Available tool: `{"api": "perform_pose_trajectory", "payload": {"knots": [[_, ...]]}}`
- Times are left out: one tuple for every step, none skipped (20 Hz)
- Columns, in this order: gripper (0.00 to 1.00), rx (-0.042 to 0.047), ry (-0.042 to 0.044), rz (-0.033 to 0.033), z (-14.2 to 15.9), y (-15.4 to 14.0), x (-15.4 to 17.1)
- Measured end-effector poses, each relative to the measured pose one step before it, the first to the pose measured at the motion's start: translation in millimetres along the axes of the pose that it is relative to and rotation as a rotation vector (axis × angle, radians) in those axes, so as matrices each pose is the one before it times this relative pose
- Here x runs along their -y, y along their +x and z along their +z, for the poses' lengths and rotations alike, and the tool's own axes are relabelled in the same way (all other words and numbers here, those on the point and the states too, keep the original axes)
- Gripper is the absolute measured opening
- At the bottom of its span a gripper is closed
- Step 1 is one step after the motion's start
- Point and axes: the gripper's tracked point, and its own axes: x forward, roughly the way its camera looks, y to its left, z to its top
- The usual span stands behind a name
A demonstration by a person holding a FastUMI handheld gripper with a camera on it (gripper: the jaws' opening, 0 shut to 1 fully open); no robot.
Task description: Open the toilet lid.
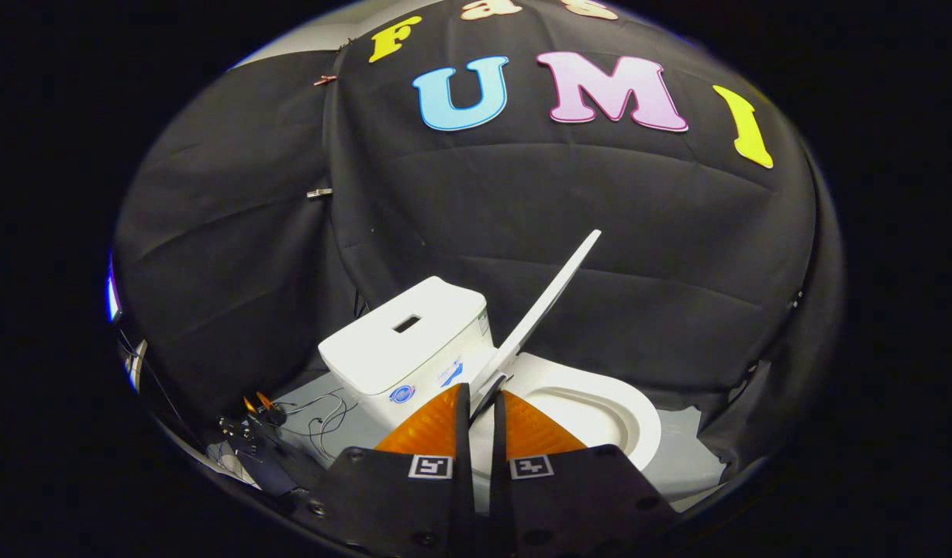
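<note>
Black cloth backs the white ceramic toilet [600, 411]; your gripper [481, 399], fingers nearly together, pinches the thin white plastic lid [550, 298], half raised beside the tank [406, 341]. Ease it fully back, gently.

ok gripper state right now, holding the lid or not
Gripper: fingers nearly closed on the lower edge of the raised toilet lid; a firm two-sided grip cannot be told.

The toilet lid [550, 298] was white, thin and flat; it stood raised at a steep tilt, its free edge high against the black cloth; its hinged end sat low beside the white tank [406, 341], above the uncovered white seat [600, 411].
</note>
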Motion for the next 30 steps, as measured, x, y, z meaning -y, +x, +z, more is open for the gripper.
{"api": "perform_pose_trajectory", "payload": {"knots": [[0.12,0.00559,-0.00623,0.00238,3.17,1.35,-3.71],[0.12,0.00442,0.00204,0.00283,2.52,6.08,-10.21],[0.12,0.00355,0.00393,0.00451,2.51,5.03,-8.97],[0.12,0.00354,-0.00337,0.00772,0.22,4.48,-8.02],[0.12,0.00113,-0.01115,0.00836,1.89,1.93,-5.11],[0.12,0.00141,-0.00659,0.00559,1.42,1.25,-2.12],[0.12,0.00172,-0.00323,0.00502,2.43,1.15,-3.21],[0.12,0.00374,0.00222,0.00445,3.43,2.55,-4.22],[0.12,0.00453,0.00438,0.0113,2.84,1.23,-6.11],[0.13,0.00016,-0.00192,0.00625,-1.47,1.54,-4.67],[0.17,0.00754,-0.00546,0.00508,4.25,2.44,-4.38],[0.17,-0.00616,0.00076,0.02748,-0.83,4.92,-9.0],[0.25,-0.01001,-0.00821,0.01437,-1.23,1.39,-7.7],[0.31,0.01196,-0.01462,0.01537,2.83,2.25,-6.65],[0.38,0.00291,-0.01202,0.00292,1.92,2.98,-3.52],[0.39,0.00559,-0.01026,0.00241,0.36,4.52,-3.78],[0.4,0.00501,-0.00293,0.01383,3.08,2.41,-6.43],[0.4,-0.00712,0.01257,0.03816,-1.1,0.76,-12.72],[0.55,0.00176,0.00034,0.01087,-0.56,2.29,-6.89],[0.71,0.01141,-0.00828,0.00106,3.23,2.81,-1.04],[0.87,0.00872,-0.00416,0.00619,0.9,4.37,-0.66],[0.86,0.00726,0.0004,0.00056,1.04,4.59,-1.1],[0.85,0.00434,0.00272,0.00179,0.46,4.55,-1.54],[0.85,0.00108,0.00337,0.004,-0.36,2.84,-2.63],[0.85,-0.00257,0.00898,0.01432,-0.4,2.64,-4.97],[0.87,-0.00604,0.00617,0.00675,0.07,4.95,-3.97],[0.94,0.0022,0.00115,0.00496,1.69,2.81,-2.31],[0.94,0.00339,0.00465,0.00824,1.73,4.69,-3.79],[0.93,0.00467,0.00437,0.00541,1.47,3.21,-3.33],[0.94,0.00396,-0.00072,0.00651,1.08,4.41,-4.6]]}}
